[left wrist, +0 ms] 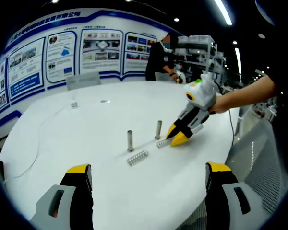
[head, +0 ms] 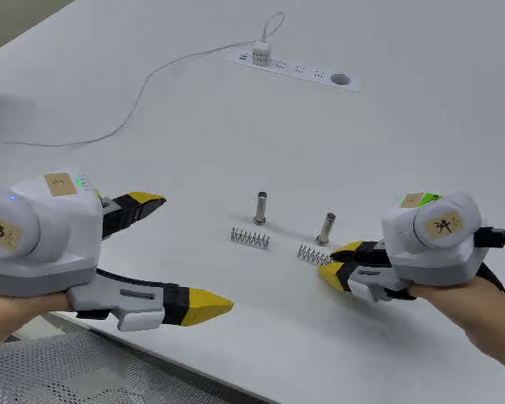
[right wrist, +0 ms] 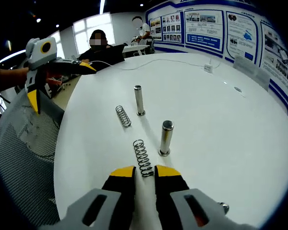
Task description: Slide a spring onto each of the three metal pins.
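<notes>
Two metal pins stand upright on the white table, one left of the other. A spring lies flat in front of the left pin. A second spring lies by the right pin, its near end reaching between the tips of my right gripper. That gripper's jaws stand a narrow gap apart, wider than the spring. My left gripper is wide open at the table's front left, well short of the springs, with nothing between its jaws.
A white power strip with a plug and a long cable lies at the far side of the table. The table's front edge runs under both grippers, with a mesh chair below it. People stand behind the table.
</notes>
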Available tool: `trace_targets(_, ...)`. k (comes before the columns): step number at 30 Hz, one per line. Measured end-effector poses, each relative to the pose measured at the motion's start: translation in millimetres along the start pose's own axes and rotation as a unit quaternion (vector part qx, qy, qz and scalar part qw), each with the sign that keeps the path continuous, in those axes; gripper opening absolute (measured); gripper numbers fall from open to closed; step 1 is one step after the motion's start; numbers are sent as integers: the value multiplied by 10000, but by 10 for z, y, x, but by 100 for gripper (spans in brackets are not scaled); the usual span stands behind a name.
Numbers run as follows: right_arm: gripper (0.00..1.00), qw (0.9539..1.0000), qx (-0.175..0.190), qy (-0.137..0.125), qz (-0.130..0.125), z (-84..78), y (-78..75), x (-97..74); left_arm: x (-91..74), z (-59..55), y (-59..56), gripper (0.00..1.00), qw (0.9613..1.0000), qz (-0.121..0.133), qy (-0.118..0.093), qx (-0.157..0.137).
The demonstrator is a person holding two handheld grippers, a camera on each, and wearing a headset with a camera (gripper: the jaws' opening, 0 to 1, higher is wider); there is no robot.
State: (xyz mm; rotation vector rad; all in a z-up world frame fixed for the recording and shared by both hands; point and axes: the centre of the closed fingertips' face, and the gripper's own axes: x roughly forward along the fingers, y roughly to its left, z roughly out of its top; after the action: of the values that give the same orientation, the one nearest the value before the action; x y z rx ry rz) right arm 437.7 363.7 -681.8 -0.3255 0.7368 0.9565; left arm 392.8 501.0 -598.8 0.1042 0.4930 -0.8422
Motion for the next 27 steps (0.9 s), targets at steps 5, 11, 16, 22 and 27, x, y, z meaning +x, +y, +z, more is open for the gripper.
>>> trace_targets(5, 16, 10000, -73, -25, 45, 5, 20, 12, 2, -22, 3, 100, 10000, 20, 61, 26)
trace_targets(11, 12, 9997, -230, -59, 25, 17, 34, 20, 1, -28, 13, 100, 10000, 53, 71, 10)
trace_targets(16, 11, 9999, -97, -104, -58, 12, 34, 10, 6, -41, -1, 100, 9999, 36, 108, 47)
trace_targets(22, 11, 9999, -20, -4, -110, 13, 82, -28, 21, -75, -50, 100, 9997, -65, 205, 139)
trace_targets(27, 10, 9998, 6, -160, -108, 116, 119, -170, 19, -36, -78, 97, 9994, -123, 144, 290)
